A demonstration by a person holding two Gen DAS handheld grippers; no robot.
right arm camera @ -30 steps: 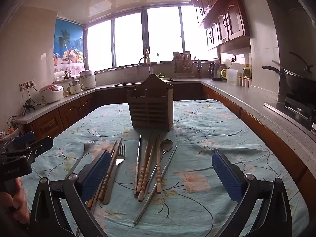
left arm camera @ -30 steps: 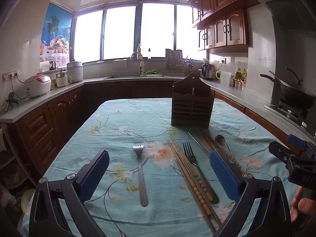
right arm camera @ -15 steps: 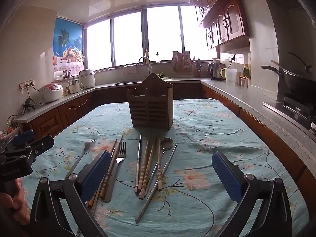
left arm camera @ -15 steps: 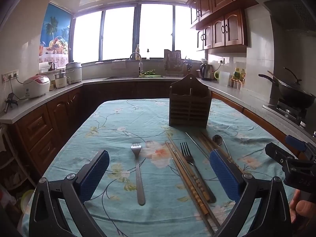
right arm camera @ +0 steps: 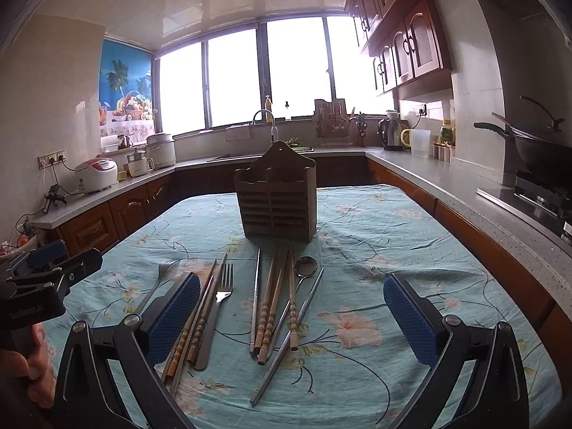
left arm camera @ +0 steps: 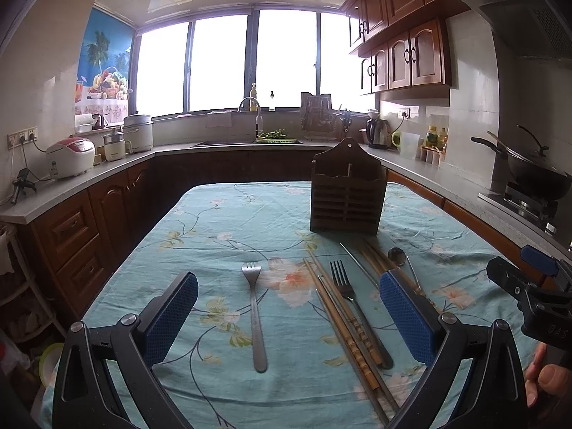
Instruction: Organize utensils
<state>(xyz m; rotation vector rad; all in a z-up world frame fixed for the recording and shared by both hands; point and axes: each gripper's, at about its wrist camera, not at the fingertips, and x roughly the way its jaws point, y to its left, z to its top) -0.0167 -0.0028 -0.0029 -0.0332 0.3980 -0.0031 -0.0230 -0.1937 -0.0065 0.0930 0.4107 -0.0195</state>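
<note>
On the bench draped in a teal floral tablecloth (left arm camera: 214, 221), the left tongs (left arm camera: 287, 314) are hovering released, blue-padded jaws spread wide and gripping nothing. Between those jaws a lone steel fork (left arm camera: 254, 314) is lying flat, tines pointing away. Just to its right, a second steel fork (left arm camera: 352, 307) is lying alongside a bundle of brown wooden chopsticks (left arm camera: 343, 318). Farther right, a round-bowled steel spoon (right arm camera: 305, 268) and more wooden and steel chopsticks (right arm camera: 271, 304) are lying fanned out in front of the dark slatted wooden utensil holder (right arm camera: 276, 202), which is standing upright behind them, its compartments showing no utensils. The right tongs (right arm camera: 293, 318) are hovering released too, jaws wide apart above the cloth, holding nothing, well apart from the holder.
</note>
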